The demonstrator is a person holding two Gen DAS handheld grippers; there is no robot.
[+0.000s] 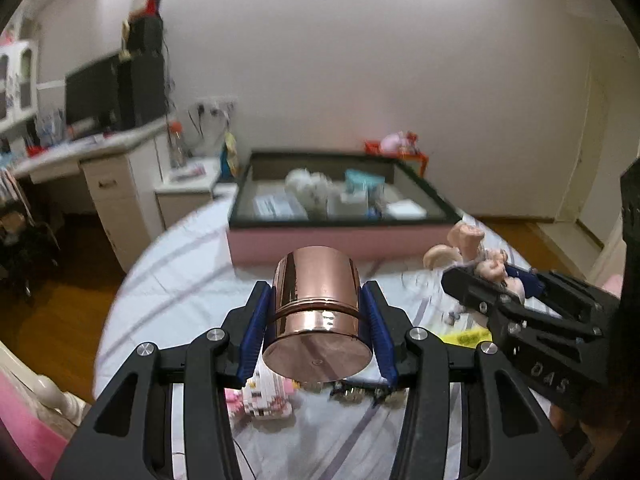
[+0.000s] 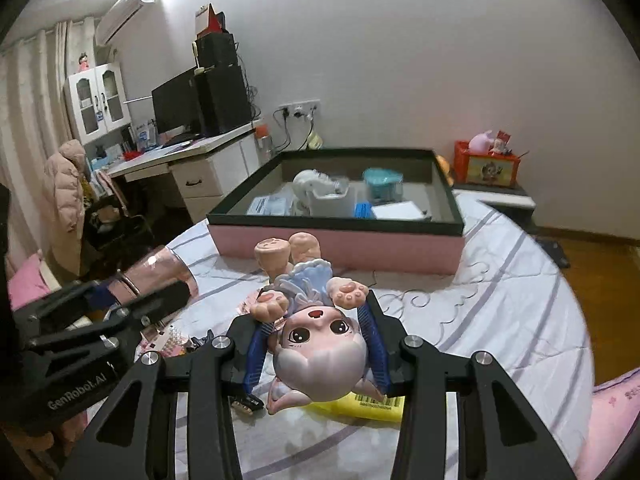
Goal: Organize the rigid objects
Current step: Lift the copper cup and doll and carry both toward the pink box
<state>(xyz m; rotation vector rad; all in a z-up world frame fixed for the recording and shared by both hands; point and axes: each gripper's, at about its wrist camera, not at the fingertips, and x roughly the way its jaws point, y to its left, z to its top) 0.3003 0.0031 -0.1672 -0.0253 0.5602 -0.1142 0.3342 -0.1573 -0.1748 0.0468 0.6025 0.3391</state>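
Left wrist view: left tool [image 1: 318,316] pinches a copper canister [image 1: 318,312], right tool [image 2: 316,344] pinches a doll [image 2: 316,340]; both held over the bed [image 2: 500,312], short of the pink box [image 2: 340,246].

- My left gripper [image 1: 318,320] holds a metal canister [image 1: 318,312] over the bed [image 1: 180,280]; toy blocks [image 1: 262,398] lie on the sheet beneath it
- My right gripper [image 2: 316,348] holds a doll [image 2: 316,344] head-first toward me, above a packet [image 2: 372,404]
- Ahead of both, an open box [image 2: 340,248] sits on the bed, small items inside; behind it to the left, a desk [image 2: 180,156] bearing a monitor [image 2: 176,106]; to its right, a crate [image 2: 486,166]
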